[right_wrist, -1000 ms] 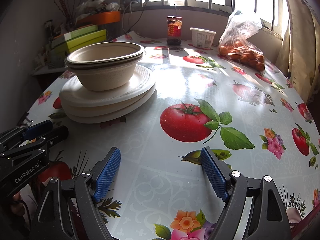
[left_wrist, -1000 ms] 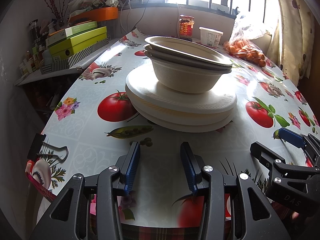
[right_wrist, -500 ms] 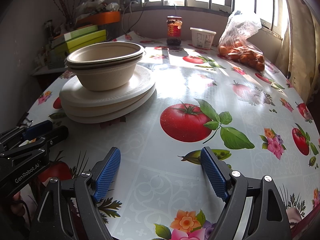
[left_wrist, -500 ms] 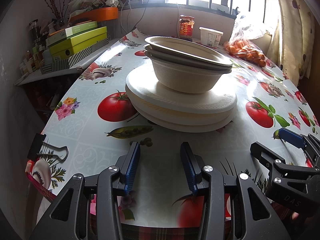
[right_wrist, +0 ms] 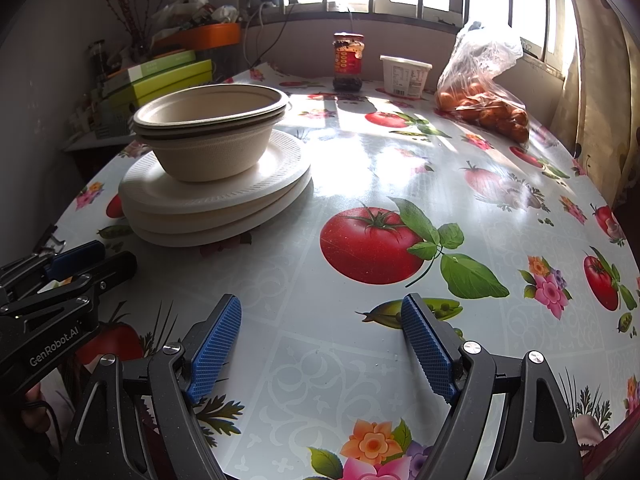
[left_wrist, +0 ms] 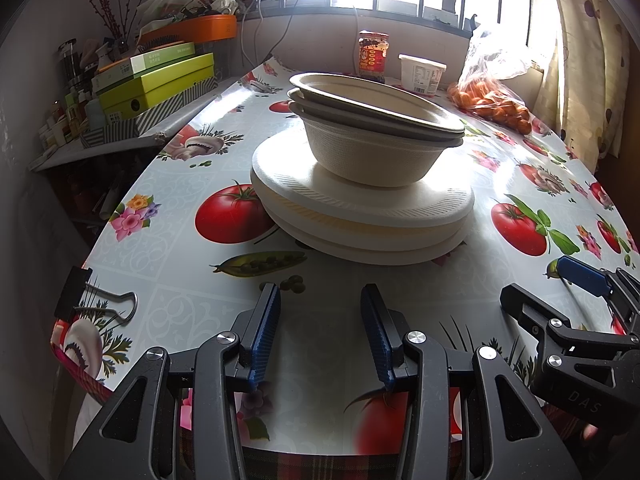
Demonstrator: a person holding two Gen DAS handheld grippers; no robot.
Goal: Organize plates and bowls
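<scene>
I see 3 nested bowls [left_wrist: 376, 136] sitting on a stack of white plates [left_wrist: 360, 216], toward the left side of the table [right_wrist: 360, 160] with its tomato-print cloth. My left gripper [left_wrist: 320, 336] hangs just short of the plates, jaws partly apart with nothing between them. My right gripper [right_wrist: 320, 344] hangs beside it over bare cloth, jaws wide and empty. At the far edge stand a jar [right_wrist: 347, 62], a white tub [right_wrist: 405, 75] and a bag of oranges [right_wrist: 480, 100].

Bare tablecloth [right_wrist: 360, 152] lies open ahead of the right gripper [right_wrist: 320, 344], while the stack of plates and bowls [left_wrist: 360, 184] blocks the way straight ahead of the left gripper [left_wrist: 320, 332], a binder clip [left_wrist: 96, 300] lying to its left.
</scene>
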